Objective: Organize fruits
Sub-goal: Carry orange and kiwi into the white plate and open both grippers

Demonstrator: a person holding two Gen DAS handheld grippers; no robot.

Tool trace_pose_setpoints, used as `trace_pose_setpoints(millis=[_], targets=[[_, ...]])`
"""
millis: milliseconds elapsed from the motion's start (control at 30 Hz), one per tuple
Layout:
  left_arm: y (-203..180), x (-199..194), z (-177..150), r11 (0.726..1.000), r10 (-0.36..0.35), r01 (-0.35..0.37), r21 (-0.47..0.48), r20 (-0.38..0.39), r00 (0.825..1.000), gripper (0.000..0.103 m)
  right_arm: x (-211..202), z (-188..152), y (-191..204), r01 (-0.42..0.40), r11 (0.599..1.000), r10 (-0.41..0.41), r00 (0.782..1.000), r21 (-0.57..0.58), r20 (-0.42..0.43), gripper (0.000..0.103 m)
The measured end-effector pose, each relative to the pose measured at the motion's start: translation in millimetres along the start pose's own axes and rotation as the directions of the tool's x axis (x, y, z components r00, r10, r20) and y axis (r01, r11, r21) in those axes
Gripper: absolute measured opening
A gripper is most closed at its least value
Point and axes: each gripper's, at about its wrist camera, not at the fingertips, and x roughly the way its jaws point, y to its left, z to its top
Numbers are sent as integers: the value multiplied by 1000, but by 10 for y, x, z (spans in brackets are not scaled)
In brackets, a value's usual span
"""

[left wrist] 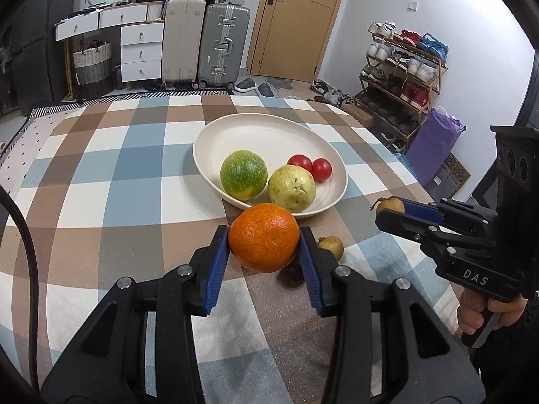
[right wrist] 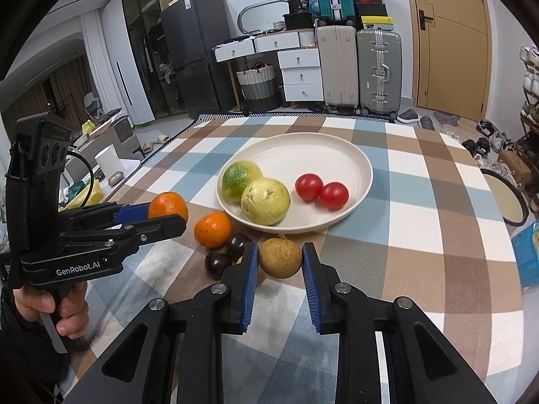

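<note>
A table under a checked cloth (right wrist: 421, 202) of brown, blue and white squares carries a cream plate (right wrist: 365, 165) near its middle. In the right wrist view, just off the plate's rim at about 8 o'clock, an orange (right wrist: 213, 229) lies on the cloth. Two dark round fruits (right wrist: 218, 264) rest touching each other at the orange's 5 o'clock.
</note>
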Motion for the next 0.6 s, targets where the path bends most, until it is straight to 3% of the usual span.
trace_pose_setpoints(millis=[600], targets=[[17,358,194,1000,26,-26,5,-24,999,38,229,140,-163,-8,999,8,1000,38,8,27]])
